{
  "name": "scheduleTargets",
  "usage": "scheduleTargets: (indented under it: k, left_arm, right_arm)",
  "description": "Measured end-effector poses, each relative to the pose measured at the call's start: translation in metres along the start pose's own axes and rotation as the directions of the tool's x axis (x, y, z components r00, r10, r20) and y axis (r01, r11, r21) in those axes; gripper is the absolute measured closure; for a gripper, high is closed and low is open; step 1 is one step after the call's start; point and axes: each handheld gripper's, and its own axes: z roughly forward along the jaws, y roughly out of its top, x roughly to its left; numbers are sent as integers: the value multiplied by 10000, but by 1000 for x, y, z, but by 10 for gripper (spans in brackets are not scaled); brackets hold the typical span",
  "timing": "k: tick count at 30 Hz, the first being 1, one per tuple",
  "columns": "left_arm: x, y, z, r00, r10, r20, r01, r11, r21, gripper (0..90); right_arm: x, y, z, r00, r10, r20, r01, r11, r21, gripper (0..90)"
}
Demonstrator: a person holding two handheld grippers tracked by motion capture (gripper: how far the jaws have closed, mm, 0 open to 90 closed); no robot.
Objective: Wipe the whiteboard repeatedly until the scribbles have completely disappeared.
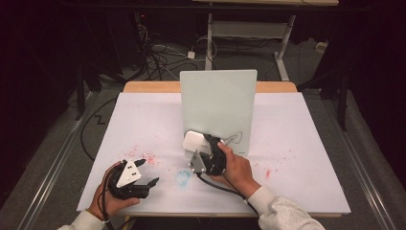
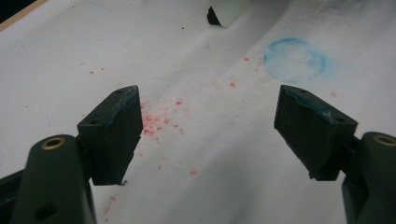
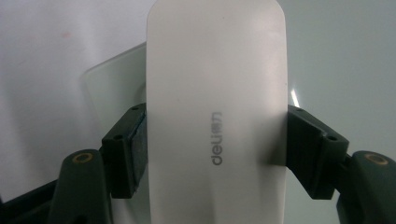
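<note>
Dark floor and cables ring our white desk (image 1: 143, 124). From above, our right claw (image 1: 207, 143) clamps the white eraser (image 1: 194, 142) at the upright board (image 1: 218, 105), near the drawn line (image 1: 234, 139); pushing hard may tip it. Left claw (image 2: 208, 126) gapes empty over red specks (image 2: 156, 123). Right view: eraser (image 3: 215, 116) pinched at its edges, so it could twist loose.

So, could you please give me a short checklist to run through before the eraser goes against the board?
1. Right gripper fingers clamped on both sides of white eraser: ok.
2. Eraser sits straight between the fingers: ok.
3. Eraser in front of the drawn line on the upright whiteboard: ok.
4. Eraser touching the board: cannot tell.
5. Left gripper open, off to the side over the table: ok.
</note>
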Motion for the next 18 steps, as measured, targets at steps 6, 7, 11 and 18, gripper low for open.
scheduleTargets:
  k: [6,7,11,18]
  left_arm:
    - [0,0,0,10000,25,-2,-25,10000,28,230]
    - [0,0,0,10000,31,-7,-31,10000,38,230]
    - [0,-1,-2,10000,28,-46,-28,10000,-7,230]
    - [0,0,0,10000,40,-21,-40,10000,36,230]
  right_arm:
    - [8,-5,-1,9982,-429,-412,438,9988,204,310]
    - [9,-8,-1,9975,-581,-401,589,9980,211,310]
    - [2,-15,-4,9991,-287,-311,295,9992,270,311]
    - [9,-10,-2,9991,-294,316,283,9990,345,311]
